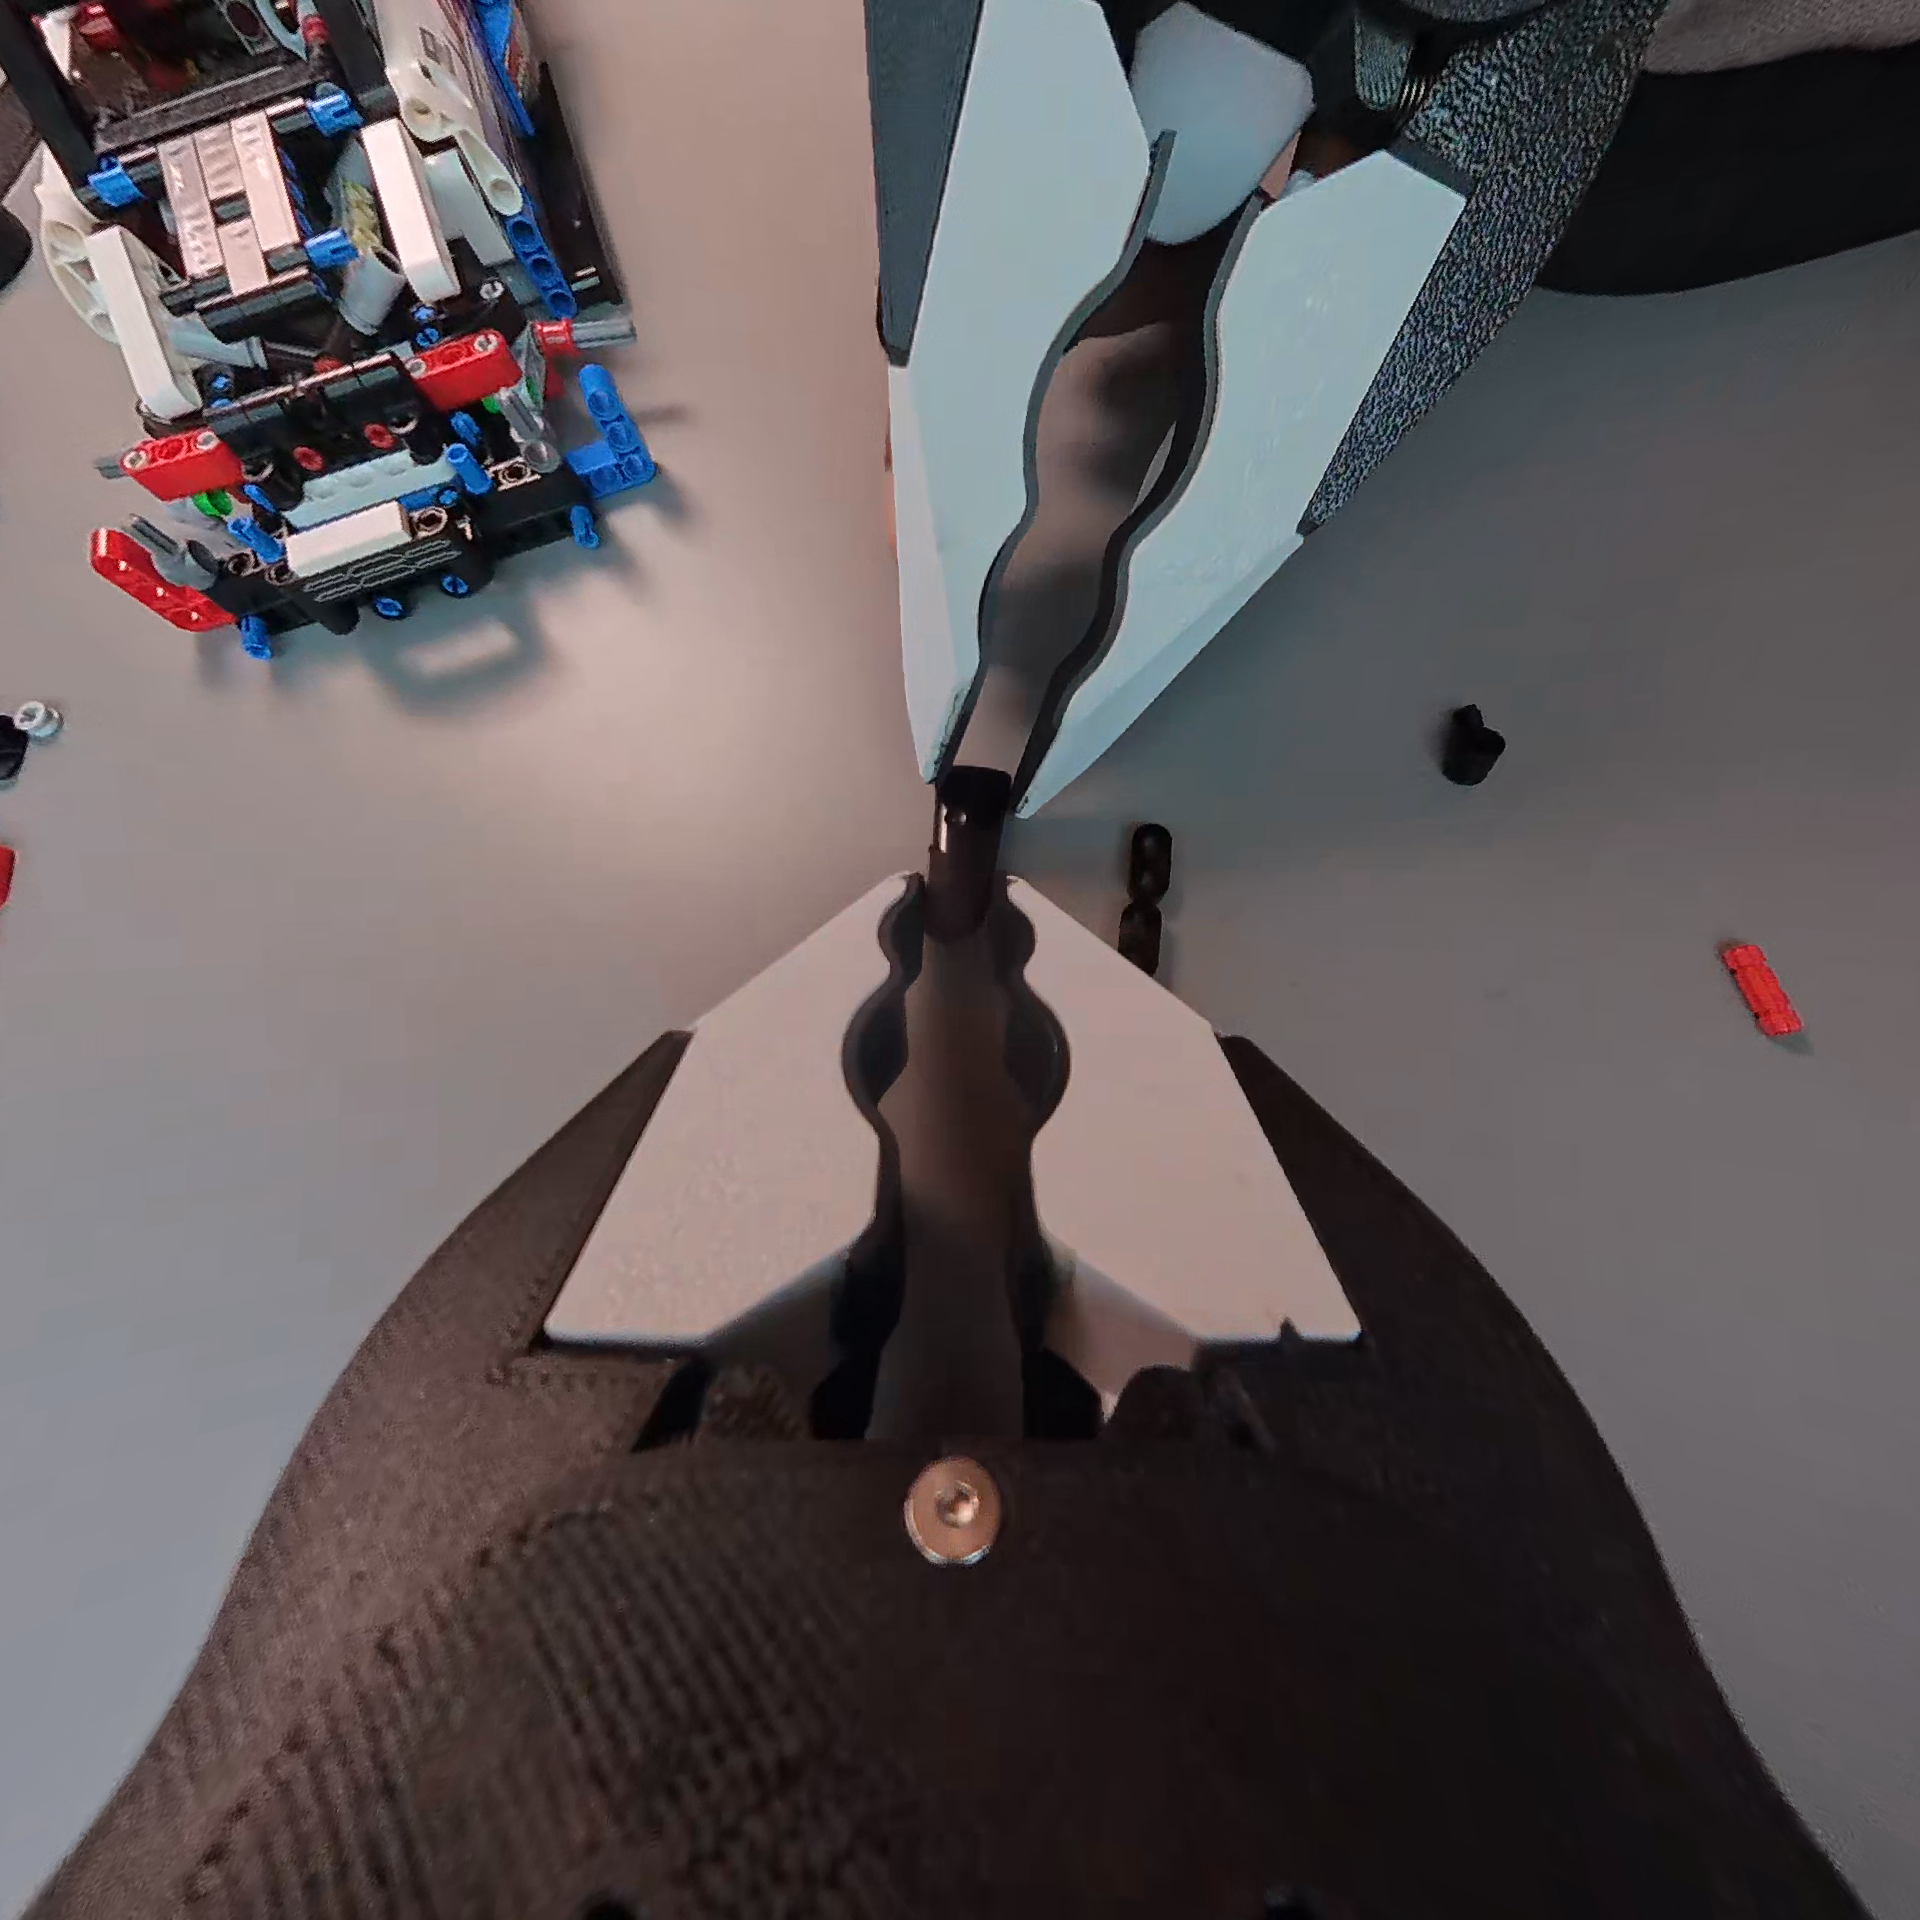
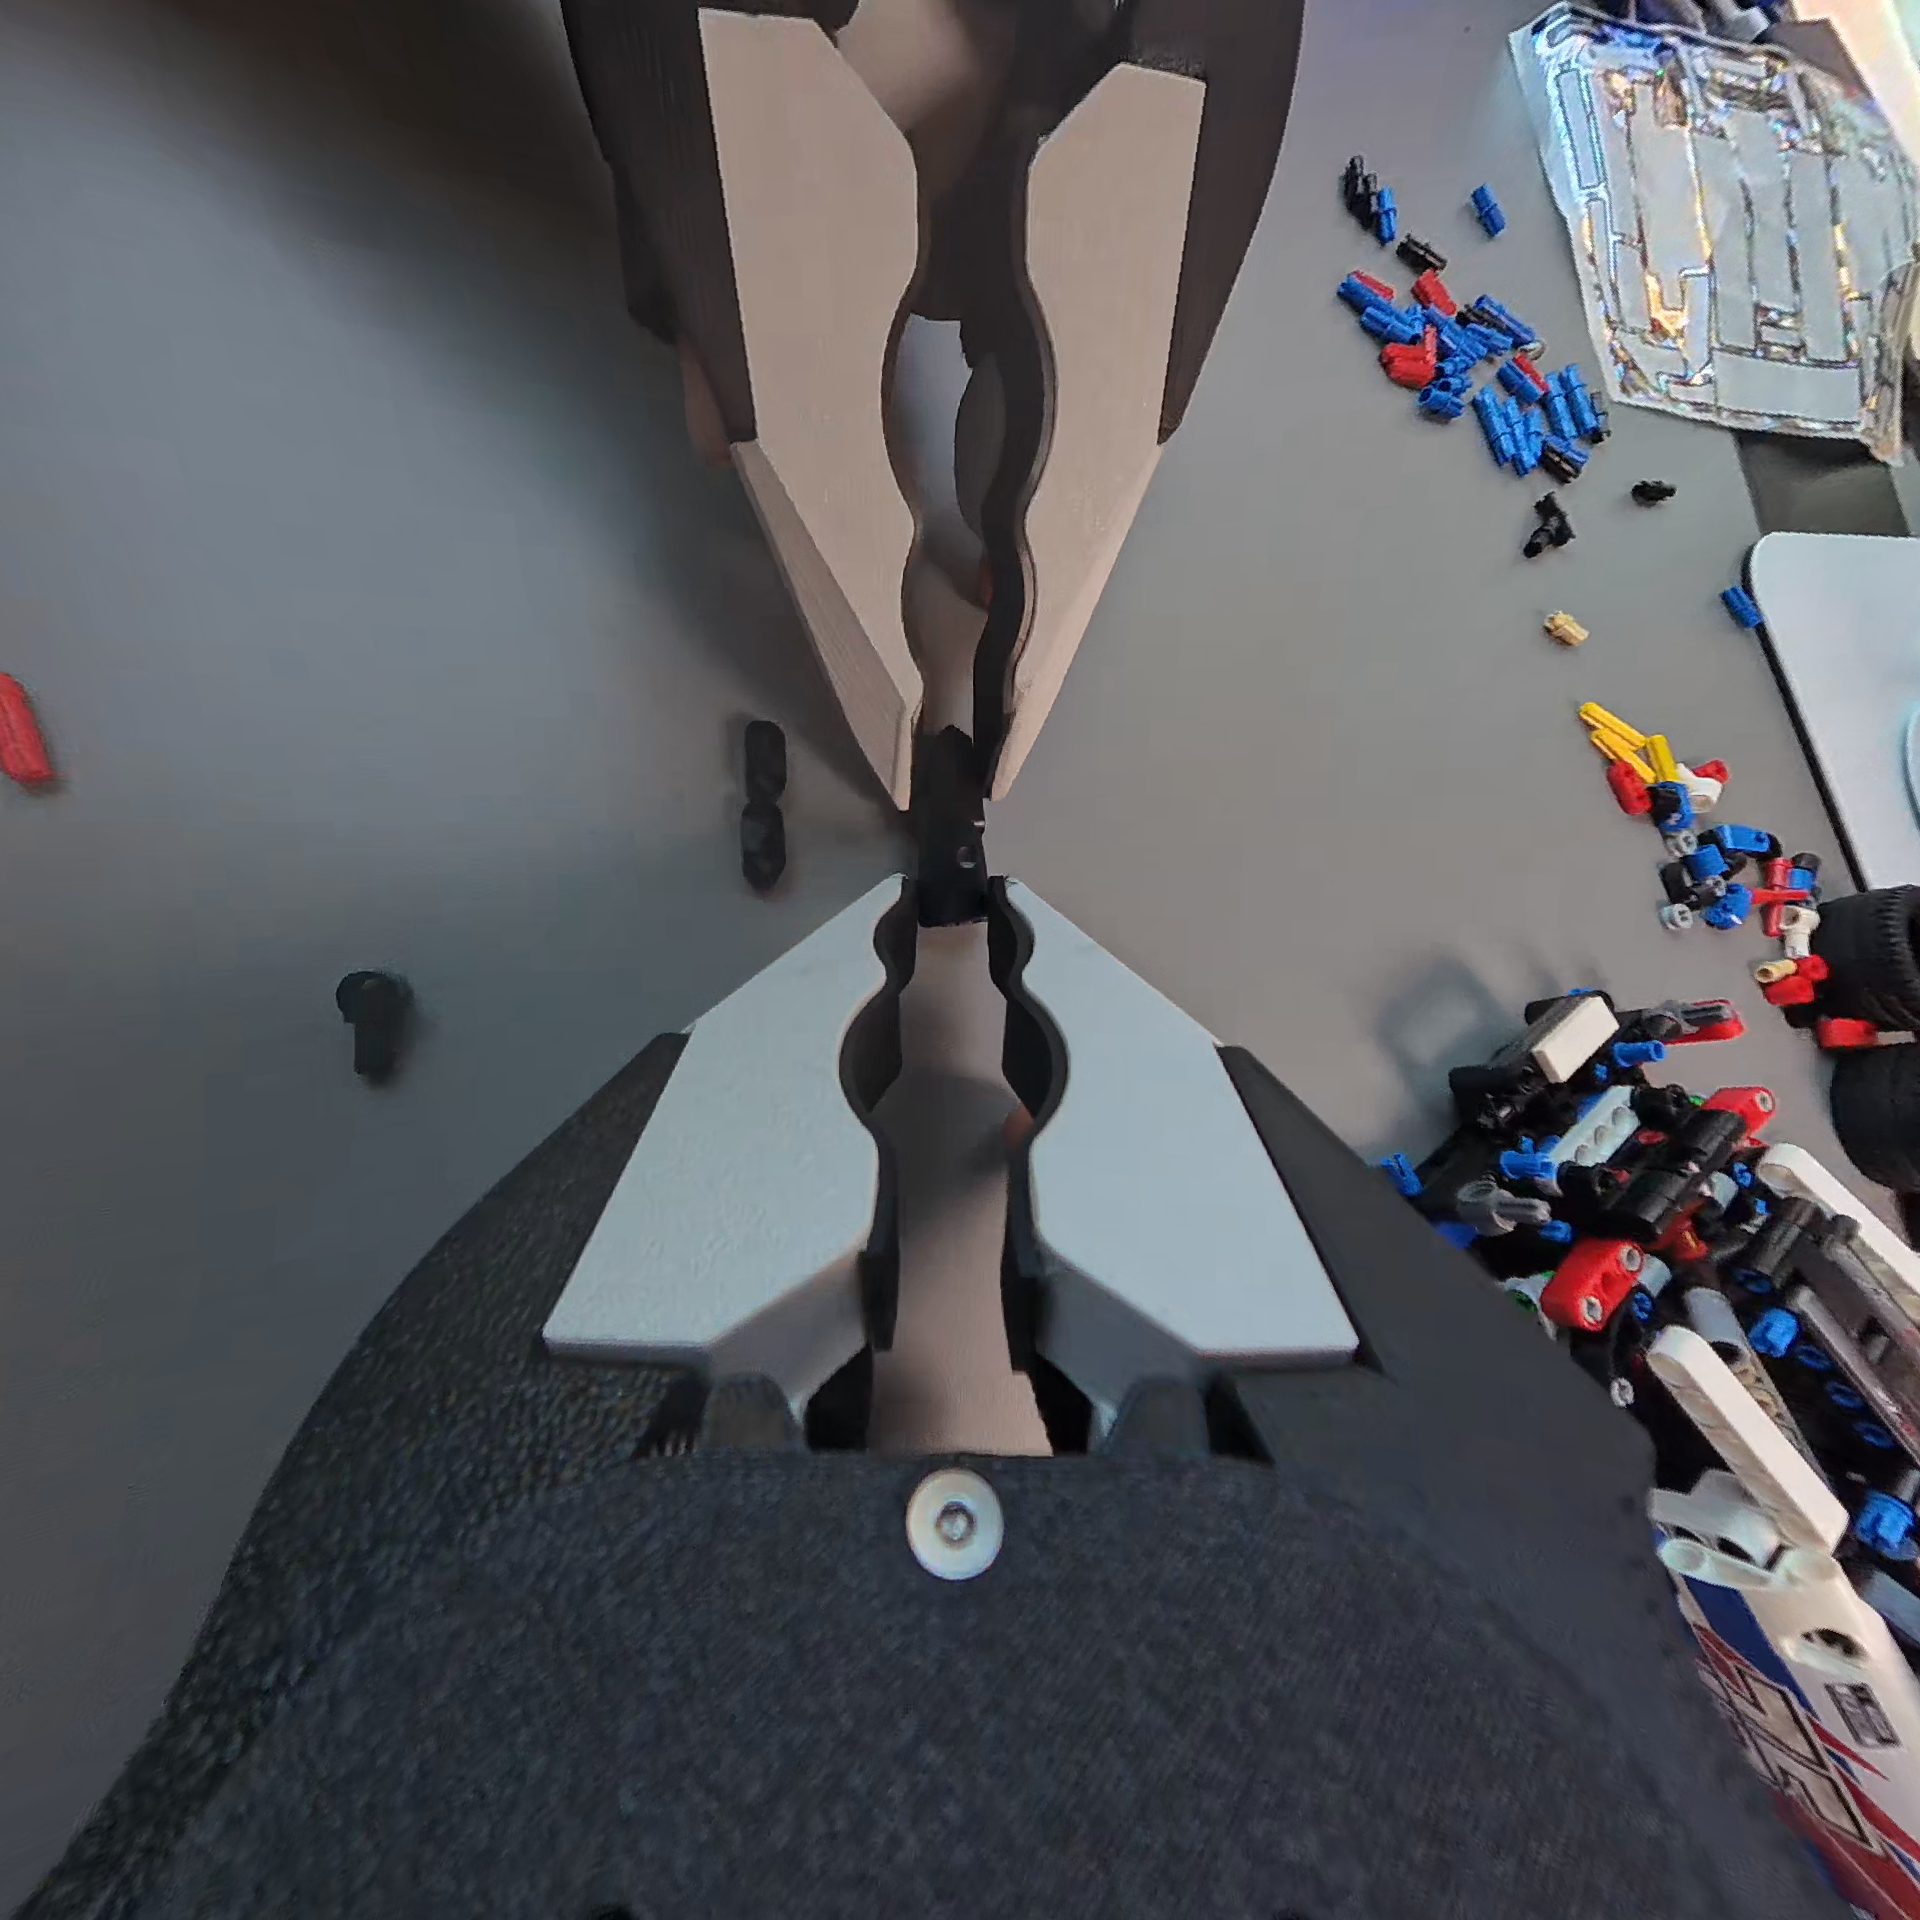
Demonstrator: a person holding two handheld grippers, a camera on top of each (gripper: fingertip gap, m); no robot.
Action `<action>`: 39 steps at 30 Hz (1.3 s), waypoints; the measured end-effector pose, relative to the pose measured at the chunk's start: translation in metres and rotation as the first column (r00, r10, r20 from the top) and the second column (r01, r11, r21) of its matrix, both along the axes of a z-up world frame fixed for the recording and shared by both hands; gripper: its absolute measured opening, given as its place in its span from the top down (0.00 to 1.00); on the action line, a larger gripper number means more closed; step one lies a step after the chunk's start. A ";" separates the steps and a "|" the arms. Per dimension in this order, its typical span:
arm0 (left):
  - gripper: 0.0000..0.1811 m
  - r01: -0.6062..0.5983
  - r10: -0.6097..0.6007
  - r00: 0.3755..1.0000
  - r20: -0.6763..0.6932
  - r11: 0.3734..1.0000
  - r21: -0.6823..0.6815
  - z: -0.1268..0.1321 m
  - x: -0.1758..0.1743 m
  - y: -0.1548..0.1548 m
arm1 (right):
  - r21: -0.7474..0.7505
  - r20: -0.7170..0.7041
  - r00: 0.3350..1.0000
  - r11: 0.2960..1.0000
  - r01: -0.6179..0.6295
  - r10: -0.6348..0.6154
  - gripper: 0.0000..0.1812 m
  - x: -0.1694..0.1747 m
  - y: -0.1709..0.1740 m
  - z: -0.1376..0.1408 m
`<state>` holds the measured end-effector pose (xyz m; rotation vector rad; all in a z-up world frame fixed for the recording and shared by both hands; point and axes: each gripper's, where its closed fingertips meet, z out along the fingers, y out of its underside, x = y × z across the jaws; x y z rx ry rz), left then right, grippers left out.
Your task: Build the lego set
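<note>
My left gripper (image 1: 961,891) and my right gripper (image 2: 951,891) meet tip to tip above the grey table. Both are shut on one small black Lego connector (image 1: 966,836), each on one end. The connector also shows in the right wrist view (image 2: 951,844). The right gripper (image 1: 975,781) comes in from the top of the left wrist view. The left gripper (image 2: 951,774) comes in from the top of the right wrist view. I cannot tell whether the connector is one part or two joined. The partly built Lego vehicle (image 1: 343,364) stands at the far left, apart from both grippers; it also shows in the right wrist view (image 2: 1714,1299).
Loose black parts (image 1: 1148,894) (image 1: 1470,743) and a red part (image 1: 1761,987) lie near the grippers. A pile of blue pins (image 2: 1475,353), a silver sticker sheet (image 2: 1714,229), a mixed pile of small parts (image 2: 1704,842), a black tyre (image 2: 1870,935) and a white board (image 2: 1849,707) lie to the right. The tips of both grippers are at nearly the same place.
</note>
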<state>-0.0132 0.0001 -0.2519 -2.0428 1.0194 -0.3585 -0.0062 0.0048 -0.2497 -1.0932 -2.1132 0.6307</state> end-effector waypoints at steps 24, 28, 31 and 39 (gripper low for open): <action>0.89 0.031 -0.030 0.999 0.029 0.999 -0.023 0.005 0.000 -0.007 | -0.110 0.000 1.000 0.994 -0.004 0.004 0.91 0.004 -0.008 0.006; 0.86 -0.006 0.004 0.993 0.121 1.000 0.012 0.022 -0.003 0.000 | -0.182 -0.067 0.998 0.983 0.002 -0.015 0.88 0.003 -0.007 0.020; 0.83 -0.117 0.090 0.966 0.244 0.988 0.098 0.048 -0.016 0.016 | -0.269 -0.184 0.979 0.963 0.030 -0.082 0.84 -0.002 0.001 0.044; 0.89 -0.595 0.438 0.778 0.451 0.745 0.302 0.125 -0.120 0.042 | -0.432 -0.442 0.811 0.883 0.181 -0.383 1.00 0.005 0.052 0.099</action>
